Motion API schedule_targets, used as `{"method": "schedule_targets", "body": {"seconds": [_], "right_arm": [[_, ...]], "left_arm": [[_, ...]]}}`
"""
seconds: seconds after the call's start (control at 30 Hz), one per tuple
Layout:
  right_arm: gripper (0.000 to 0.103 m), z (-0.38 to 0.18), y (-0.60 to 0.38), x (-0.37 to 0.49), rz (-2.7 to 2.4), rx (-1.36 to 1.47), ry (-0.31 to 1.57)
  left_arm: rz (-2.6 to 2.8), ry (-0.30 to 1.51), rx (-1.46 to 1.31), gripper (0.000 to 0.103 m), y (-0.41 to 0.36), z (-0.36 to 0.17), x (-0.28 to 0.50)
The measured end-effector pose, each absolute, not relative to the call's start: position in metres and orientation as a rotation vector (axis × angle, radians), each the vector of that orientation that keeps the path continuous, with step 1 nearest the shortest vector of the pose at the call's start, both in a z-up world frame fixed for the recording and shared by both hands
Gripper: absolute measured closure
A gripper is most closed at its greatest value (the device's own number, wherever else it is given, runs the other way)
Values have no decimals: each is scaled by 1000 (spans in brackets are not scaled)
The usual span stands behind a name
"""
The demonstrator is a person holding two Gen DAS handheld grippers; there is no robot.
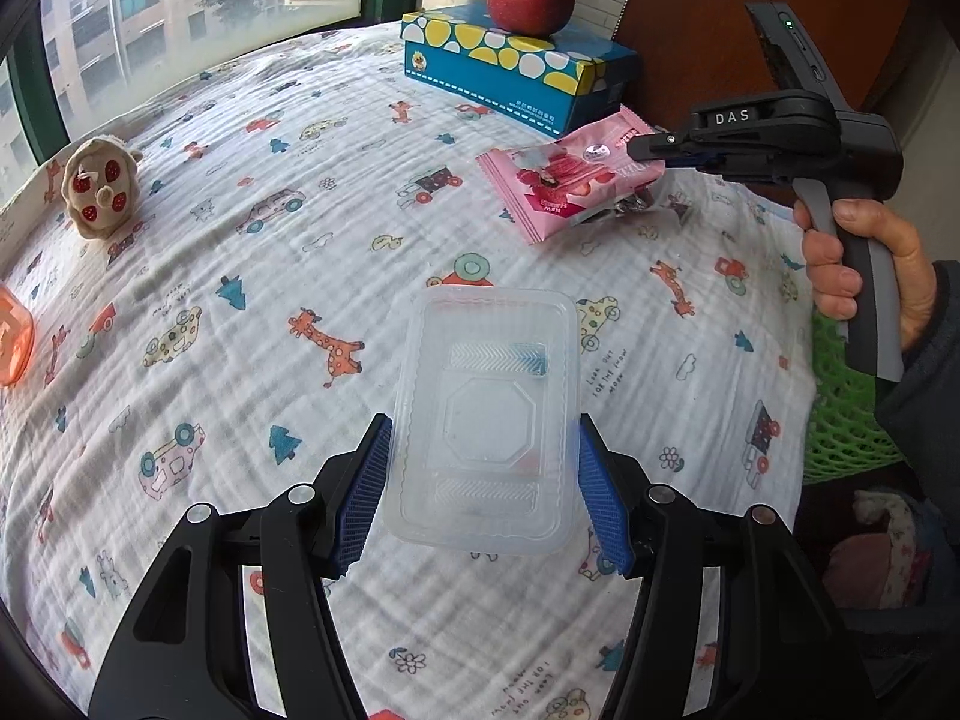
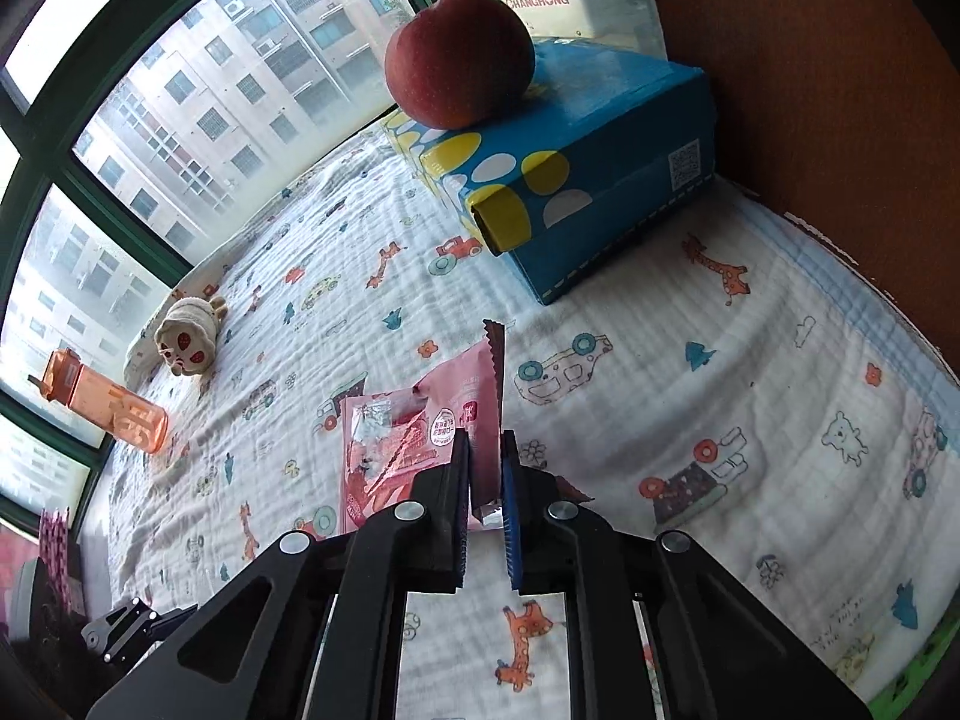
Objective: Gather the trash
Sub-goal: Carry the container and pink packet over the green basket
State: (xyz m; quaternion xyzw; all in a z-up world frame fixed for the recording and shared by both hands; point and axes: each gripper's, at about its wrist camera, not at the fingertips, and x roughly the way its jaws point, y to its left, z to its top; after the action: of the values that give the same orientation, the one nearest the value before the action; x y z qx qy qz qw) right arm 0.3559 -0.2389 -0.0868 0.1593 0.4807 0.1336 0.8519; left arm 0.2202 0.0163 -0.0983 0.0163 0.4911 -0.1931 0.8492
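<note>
lifting both pieces of trash clear of the bed comes next, i judge. the left tongs (image 1: 483,495) clamp the clear plastic tray (image 1: 487,414) by its long sides, near the bed's front edge. the right tongs (image 2: 485,480) are pressed together on the edge of the pink snack wrapper (image 2: 414,438), toward the bed's far right corner just before the blue box (image 2: 576,192). keep the wrapper pinch firm, avoid crushing the tray, and carry both to the green mesh basket (image 1: 840,414) off the right edge.
</note>
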Motion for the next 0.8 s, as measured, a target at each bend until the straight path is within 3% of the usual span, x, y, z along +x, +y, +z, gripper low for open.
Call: {"method": "schedule_targets", "body": {"seconds": [0.8], "right_arm": [[94, 47, -340, 178, 219, 327, 756]], "left_arm": [[-528, 922, 76, 44, -64, -34, 156]]}}
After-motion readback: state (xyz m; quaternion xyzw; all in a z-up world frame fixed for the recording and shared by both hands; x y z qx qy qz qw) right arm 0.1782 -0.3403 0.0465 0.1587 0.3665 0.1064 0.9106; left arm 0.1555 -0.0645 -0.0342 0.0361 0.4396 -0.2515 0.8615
